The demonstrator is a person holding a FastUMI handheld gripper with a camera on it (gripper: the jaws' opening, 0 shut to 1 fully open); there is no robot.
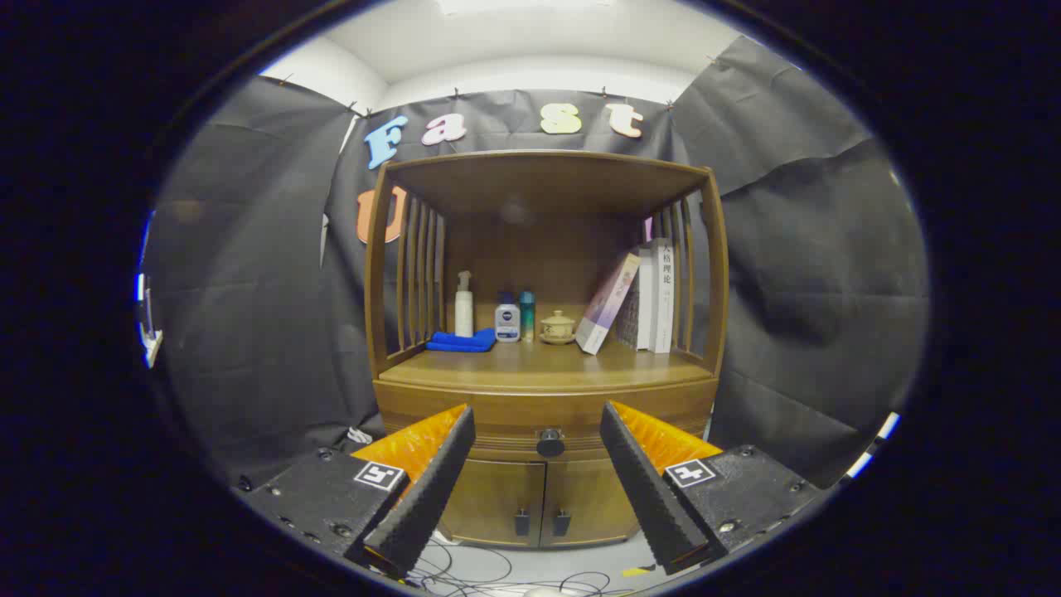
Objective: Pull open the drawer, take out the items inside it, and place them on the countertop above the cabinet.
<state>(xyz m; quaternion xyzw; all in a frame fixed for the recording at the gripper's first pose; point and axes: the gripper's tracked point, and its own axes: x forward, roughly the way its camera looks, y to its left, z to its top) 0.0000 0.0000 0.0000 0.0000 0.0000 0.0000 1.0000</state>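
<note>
Between my two fingers, spread wide and holding nothing, sits the drawer knob (549, 443), a small dark round pull that lies straight ahead of my gripper (537, 431) and well beyond the tips, almost on the midline between them. It is mounted at the centre of the drawer (543, 423), the shallow curved wooden band that runs side to side under the countertop (547, 369) of the cabinet (714, 274), so the drawer's long axis crosses my line of approach and the pull has to come straight back toward me. I judge that I am lined up but not yet close enough: the next move is a forward reach until the knob stands between the fingers, then a squeeze on it. The drawer is shut, so whatever is inside is hidden from me. Below it are two cabinet doors (540, 502) with small dark handles, and cables trail on the floor beneath. Above, the countertop already carries a folded blue cloth (460, 341), a white pump bottle (463, 305), a small white-and-blue bottle (507, 322), a teal bottle (527, 315), a lidded ceramic cup (557, 327) and a few books (642, 298) leaning at the right, leaving bare wood along the front edge for what comes out.
</note>
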